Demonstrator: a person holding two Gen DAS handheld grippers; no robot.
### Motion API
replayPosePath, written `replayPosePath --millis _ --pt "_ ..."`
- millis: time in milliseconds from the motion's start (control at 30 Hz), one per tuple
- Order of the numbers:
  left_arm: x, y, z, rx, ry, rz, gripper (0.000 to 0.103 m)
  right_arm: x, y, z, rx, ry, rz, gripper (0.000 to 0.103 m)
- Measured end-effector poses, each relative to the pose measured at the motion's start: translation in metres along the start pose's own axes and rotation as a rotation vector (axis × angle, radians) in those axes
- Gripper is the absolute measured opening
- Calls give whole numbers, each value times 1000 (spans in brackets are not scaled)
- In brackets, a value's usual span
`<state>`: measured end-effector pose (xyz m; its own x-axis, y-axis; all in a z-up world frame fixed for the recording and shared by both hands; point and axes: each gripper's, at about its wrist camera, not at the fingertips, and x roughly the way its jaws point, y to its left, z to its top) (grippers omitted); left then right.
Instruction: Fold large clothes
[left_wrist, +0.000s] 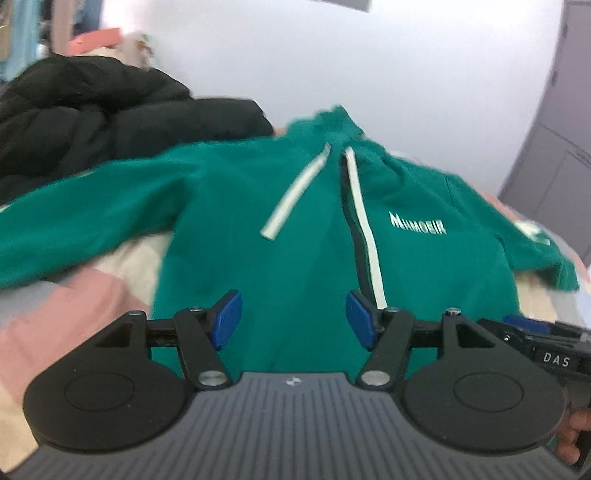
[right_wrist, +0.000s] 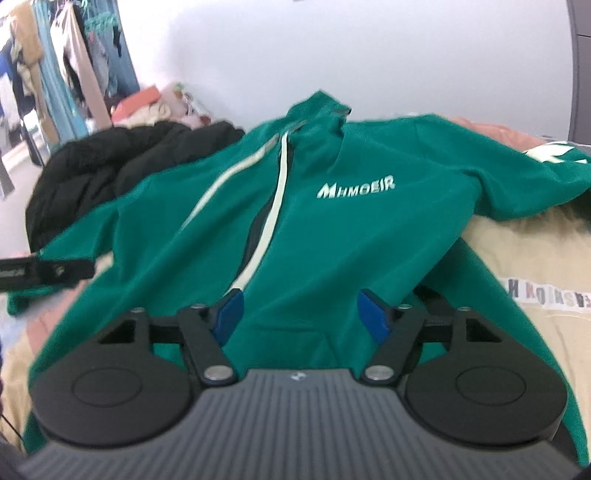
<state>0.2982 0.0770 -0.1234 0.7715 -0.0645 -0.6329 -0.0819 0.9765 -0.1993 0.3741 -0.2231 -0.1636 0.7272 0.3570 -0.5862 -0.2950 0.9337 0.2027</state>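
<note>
A green zip hoodie (left_wrist: 295, 206) lies spread face up on the bed, with its hood at the far end and both sleeves stretched out sideways. It has white drawstrings (left_wrist: 291, 195) and a white chest logo (right_wrist: 356, 186). My left gripper (left_wrist: 293, 317) hovers over the lower front, left of the zipper, open, with nothing pinched between its blue pads. My right gripper (right_wrist: 299, 317) is over the lower front near the pocket (right_wrist: 291, 332), also open, with only cloth showing behind the gap. Each view catches the other gripper at its edge: the right gripper (left_wrist: 528, 328) and the left gripper (right_wrist: 55, 273).
A black puffer jacket (left_wrist: 110, 110) is heaped at the hoodie's far left, touching the left sleeve. The bed cover (right_wrist: 535, 251) is cream with pink patches. A clothes rack (right_wrist: 55, 74) stands at far left, and a grey cabinet door (left_wrist: 554, 147) at right. A white wall lies behind.
</note>
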Motion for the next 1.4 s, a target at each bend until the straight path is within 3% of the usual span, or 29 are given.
replayPosePath --millis 100,267,400,500,667,967,1067,1133,1267,1400 --pt "21 9 -10 -30 57 -35 68 16 0 -7 -12 52 -31 70" --pt "54 29 -27 -55 169 -1 68 49 -14 -14 59 192 -55 67" --pt "62 38 -31 -76 202 -14 68 54 -13 -16 89 206 -59 68" --pt "58 41 -30 -102 189 -31 68 46 -15 -11 125 177 -40 69" --pt "43 51 -27 -171 164 -69 68 24 -41 11 240 46 -37 69" --pt "26 55 -25 -213 110 -97 68 13 -146 51 480 -101 -185 71" --pt "25 54 -25 -228 108 -115 68 14 -190 51 611 -127 -176 77" --pt "25 53 -26 -232 110 -131 68 13 -218 47 676 -153 -180 89" --pt "25 48 -30 -229 96 -134 68 21 -260 35 754 -139 -199 88" --pt "24 46 -31 -245 76 -133 68 34 -303 21 831 -195 -197 88"
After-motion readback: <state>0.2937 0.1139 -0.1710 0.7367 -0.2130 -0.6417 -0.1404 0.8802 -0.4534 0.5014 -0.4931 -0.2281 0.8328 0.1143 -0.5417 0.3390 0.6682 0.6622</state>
